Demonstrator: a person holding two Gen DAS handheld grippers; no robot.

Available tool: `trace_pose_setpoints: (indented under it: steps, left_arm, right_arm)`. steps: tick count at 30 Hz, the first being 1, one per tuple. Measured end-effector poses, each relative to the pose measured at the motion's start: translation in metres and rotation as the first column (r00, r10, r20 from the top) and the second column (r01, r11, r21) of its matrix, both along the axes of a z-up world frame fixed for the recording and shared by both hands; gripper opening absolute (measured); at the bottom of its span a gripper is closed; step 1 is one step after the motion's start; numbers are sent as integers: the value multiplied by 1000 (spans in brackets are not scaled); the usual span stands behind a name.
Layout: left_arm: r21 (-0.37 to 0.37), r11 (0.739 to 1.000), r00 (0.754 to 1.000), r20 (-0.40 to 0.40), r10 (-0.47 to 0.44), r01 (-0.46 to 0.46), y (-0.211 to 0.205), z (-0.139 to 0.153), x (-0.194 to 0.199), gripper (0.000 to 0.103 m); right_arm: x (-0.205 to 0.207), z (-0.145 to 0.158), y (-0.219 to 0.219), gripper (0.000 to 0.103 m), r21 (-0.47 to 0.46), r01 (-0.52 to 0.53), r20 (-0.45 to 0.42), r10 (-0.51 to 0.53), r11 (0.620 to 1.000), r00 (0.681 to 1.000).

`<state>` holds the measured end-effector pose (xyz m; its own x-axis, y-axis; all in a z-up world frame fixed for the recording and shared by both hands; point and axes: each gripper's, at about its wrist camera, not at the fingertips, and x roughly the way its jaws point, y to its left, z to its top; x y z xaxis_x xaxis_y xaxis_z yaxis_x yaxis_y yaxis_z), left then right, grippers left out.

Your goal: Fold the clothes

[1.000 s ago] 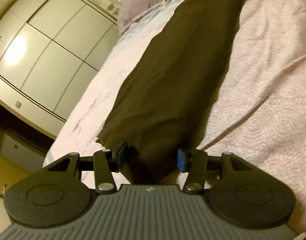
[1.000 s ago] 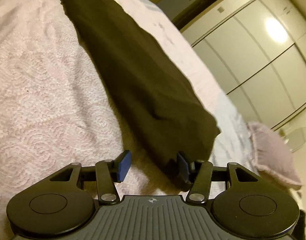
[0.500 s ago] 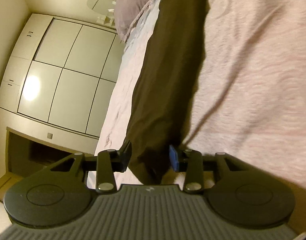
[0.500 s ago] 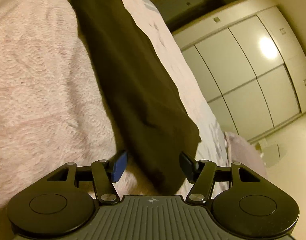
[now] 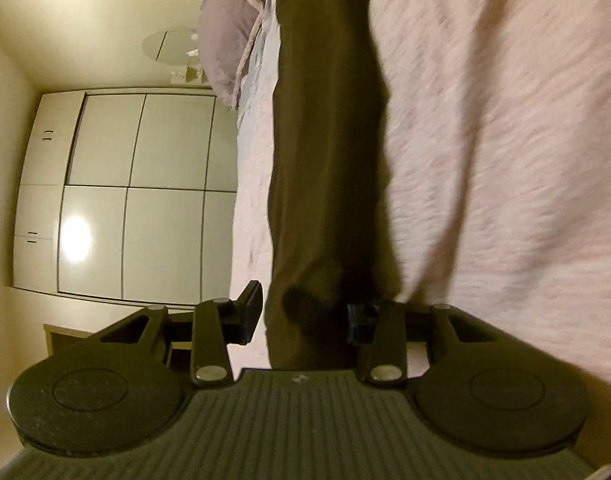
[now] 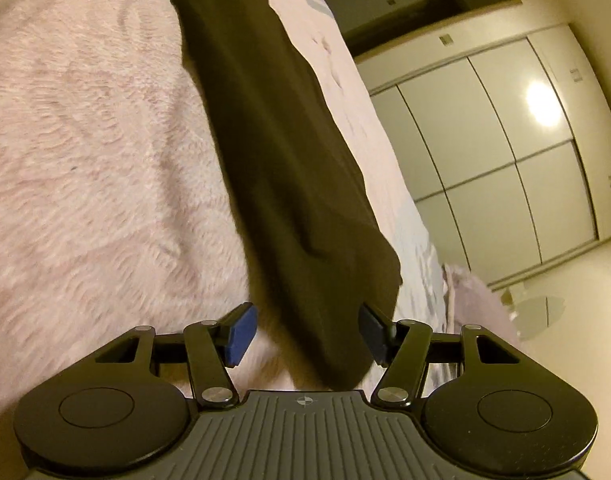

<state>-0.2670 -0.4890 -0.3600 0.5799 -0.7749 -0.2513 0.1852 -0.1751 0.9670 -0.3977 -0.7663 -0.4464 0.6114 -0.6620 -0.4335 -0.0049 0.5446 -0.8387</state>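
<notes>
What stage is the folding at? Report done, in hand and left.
Done: the dark garment lies as a long narrow strip on the pink bedspread, apparently folded lengthwise. In hand: the left gripper and right gripper each straddle one end with fingers open, neither clamped yet. Left: grip the ends and fold the strip crosswise.

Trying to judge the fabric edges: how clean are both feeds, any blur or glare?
Left wrist view: bedspread streaked by motion blur, bright glare spot on the wardrobe. Right wrist view: milder blur, dark garment nearly featureless, another glare spot on the wardrobe, fisheye-bent.
</notes>
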Motion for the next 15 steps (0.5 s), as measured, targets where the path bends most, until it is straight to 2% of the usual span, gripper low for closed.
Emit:
trace_pose_setpoints:
  steps: [5,8,9,10,11,12,15]
  left_arm:
    - [2,1000,999,-31,16,-16,-15,-2,15,27]
    - [26,1000,999,-43,10,-9,-15,-2,18,18]
    - [40,999,998,-56,14,-12,-18,0,21,8]
    - [49,999,997,-70,18,-14,-21,4,23,7]
    - [56,998,996,-84,21,-17,-24,8,25,7]
    - [55,998,995,-99,24,-19,-23,13,27,6]
    - [50,998,990,-134,33,-27,-15,30,25,5]
  right_arm:
    - [32,-8,-25,60,-81,-42,-26,40,996,999]
    - [41,-9,-38,60,-82,-49,-55,45,995,997]
    - [44,-10,-43,59,-79,-51,-65,45,996,997]
    - [47,-10,-47,55,-77,-52,-76,46,996,996]
    - [50,-10,-52,26,-75,-53,-86,47,996,995]
    - [53,-10,-56,10,-73,-55,-96,47,996,994]
    - [55,1,-66,7,-46,-51,-98,47,998,994]
